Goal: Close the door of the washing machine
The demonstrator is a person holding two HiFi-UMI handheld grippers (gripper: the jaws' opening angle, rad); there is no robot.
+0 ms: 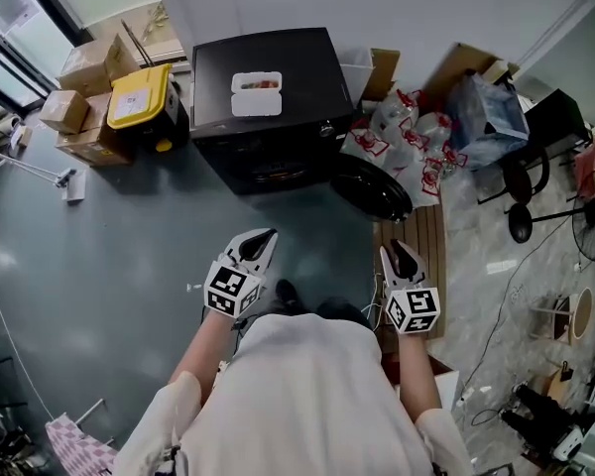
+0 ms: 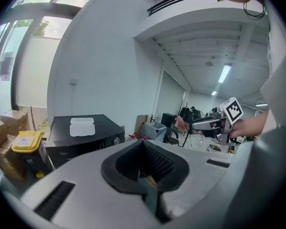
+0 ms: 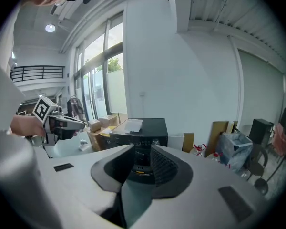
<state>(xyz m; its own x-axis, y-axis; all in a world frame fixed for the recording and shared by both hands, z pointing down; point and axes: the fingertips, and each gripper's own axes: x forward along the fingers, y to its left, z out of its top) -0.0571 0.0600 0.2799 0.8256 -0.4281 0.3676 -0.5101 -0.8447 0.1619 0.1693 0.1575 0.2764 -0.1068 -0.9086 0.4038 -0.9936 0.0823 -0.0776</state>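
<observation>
While your left claw (image 1: 262, 238) and right claw (image 1: 401, 250) hang released and empty near you, the black washing machine (image 1: 268, 107) stands far ahead, what looks like its round door (image 1: 372, 188) swung open rightward.

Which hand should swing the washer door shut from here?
Right, probably. The open door hangs at the washing machine's right side, just ahead of the right gripper; the left gripper faces the machine's front instead.

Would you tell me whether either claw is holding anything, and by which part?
Nothing is held: the left claw and the right claw both stand open and empty, apart from the washer.
</observation>
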